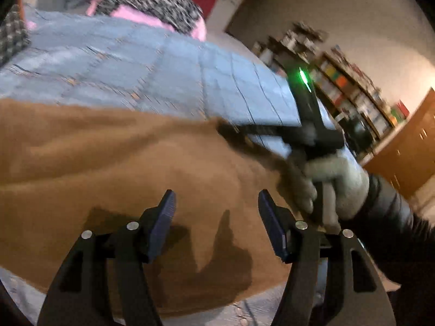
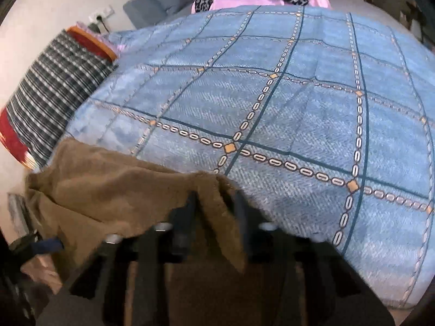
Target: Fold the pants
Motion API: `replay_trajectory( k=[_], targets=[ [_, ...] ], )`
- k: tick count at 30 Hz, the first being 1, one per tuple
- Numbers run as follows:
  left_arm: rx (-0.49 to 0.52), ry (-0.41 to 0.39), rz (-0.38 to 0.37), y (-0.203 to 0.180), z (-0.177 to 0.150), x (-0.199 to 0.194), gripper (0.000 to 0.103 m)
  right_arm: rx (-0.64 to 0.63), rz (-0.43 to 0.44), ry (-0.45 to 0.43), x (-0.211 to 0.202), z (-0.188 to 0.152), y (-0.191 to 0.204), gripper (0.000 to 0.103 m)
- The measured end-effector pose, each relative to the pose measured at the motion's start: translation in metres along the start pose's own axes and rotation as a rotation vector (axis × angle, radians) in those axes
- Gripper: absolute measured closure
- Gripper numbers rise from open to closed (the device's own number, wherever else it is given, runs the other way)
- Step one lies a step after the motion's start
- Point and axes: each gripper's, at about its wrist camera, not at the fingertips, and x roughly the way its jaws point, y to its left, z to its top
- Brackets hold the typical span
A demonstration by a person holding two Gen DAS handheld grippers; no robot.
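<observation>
Two round fisheye views with black corners and bent edges, both smeared by motion blur, lit warmly and dimly from above, with dark finger shadows on the brown pants (image 1: 114,163) and a bright green light glare.

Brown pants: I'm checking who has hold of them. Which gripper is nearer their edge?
Right. The right gripper is pinching the brown pants' edge; the left gripper hangs open above the cloth, gripping nothing.
</observation>
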Motion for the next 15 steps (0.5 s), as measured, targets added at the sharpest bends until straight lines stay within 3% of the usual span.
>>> replay_trajectory(
  k=[4, 7, 10, 12, 14, 15],
  targets=[
    [0.021, 0.158, -0.044, -0.013, -0.026, 0.039, 0.039, -0.008, -0.063, -0.035, 0.004, 0.008, 0.005, 0.093],
    [0.119, 0.163, -0.008, -0.028, -0.046, 0.042, 0.039, 0.010, -0.076, -0.040, 0.006, 0.013, 0.002, 0.093],
    [0.092, 0.180, -0.034, -0.027, -0.046, 0.040, 0.039, 0.020, -0.059, -0.031, 0.007, 0.010, -0.002, 0.091],
    [0.087, 0.190, -0.039, -0.027, -0.045, 0.041, 0.039, 0.031, -0.049, -0.039, -0.001, 0.006, -0.005, 0.080],
    [0.126, 0.197, -0.017, -0.033, -0.046, 0.043, 0.039, 0.048, -0.048, -0.073, -0.015, -0.002, -0.010, 0.061],
    [0.143, 0.199, -0.007, -0.036, -0.047, 0.043, 0.039, 0.047, -0.058, -0.099, -0.026, -0.009, -0.012, 0.059]
  ],
)
